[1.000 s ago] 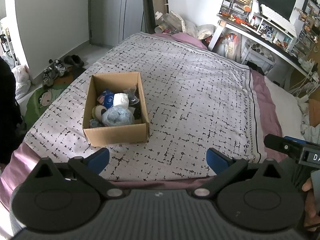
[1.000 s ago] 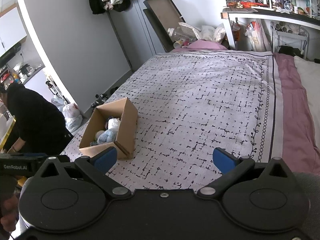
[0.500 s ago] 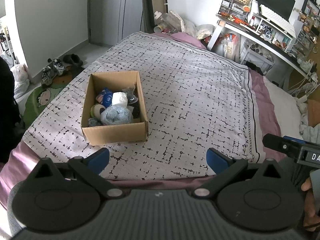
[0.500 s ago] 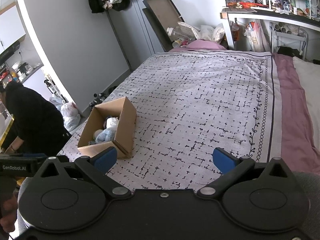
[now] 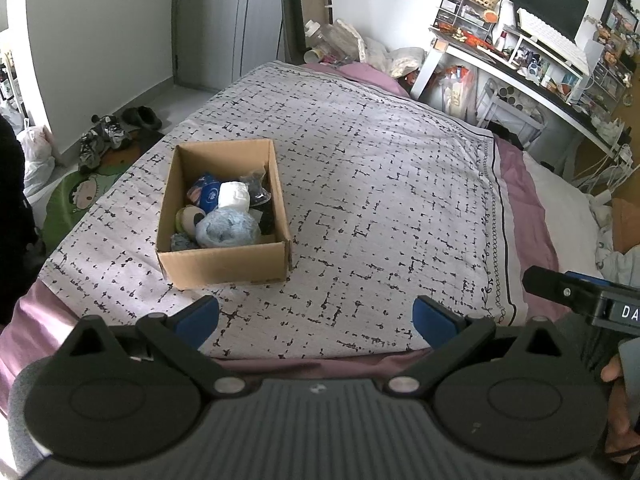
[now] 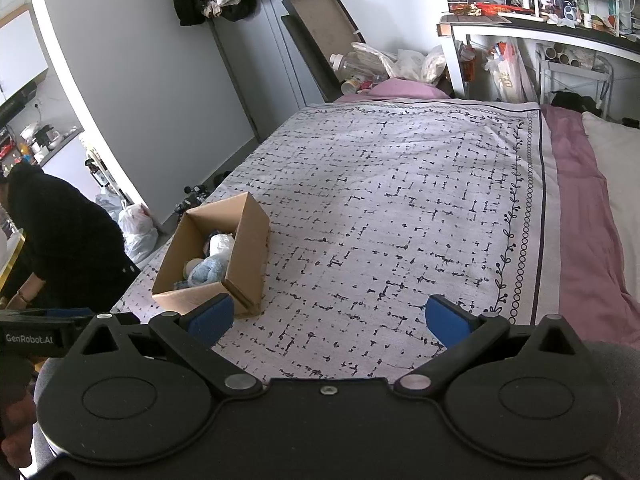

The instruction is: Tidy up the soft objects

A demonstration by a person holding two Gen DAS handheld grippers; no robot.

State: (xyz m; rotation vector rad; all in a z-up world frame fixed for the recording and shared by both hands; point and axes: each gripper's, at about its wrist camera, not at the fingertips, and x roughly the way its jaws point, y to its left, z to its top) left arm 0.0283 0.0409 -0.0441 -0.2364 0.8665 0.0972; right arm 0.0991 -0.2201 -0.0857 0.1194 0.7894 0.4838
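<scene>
An open cardboard box (image 5: 224,268) stands on the patterned bedspread (image 5: 380,200) near the bed's front left corner. It holds several soft items: a light blue fluffy bundle (image 5: 227,232), a white roll (image 5: 234,195), a blue piece and dark pieces. The box also shows in the right wrist view (image 6: 248,256), at the left. My left gripper (image 5: 316,318) is open and empty, held above the bed's front edge, to the right of the box. My right gripper (image 6: 328,318) is open and empty, right of the box.
A cluttered desk (image 5: 520,60) with a monitor stands at the back right. Shoes (image 5: 104,136) and bags lie on the floor left of the bed. A person in black (image 6: 60,240) bends at the left. A pillow (image 6: 612,168) lies at the right.
Both views have shifted slightly, so the box sits a little lower and further left. Both grippers stay open and empty.
</scene>
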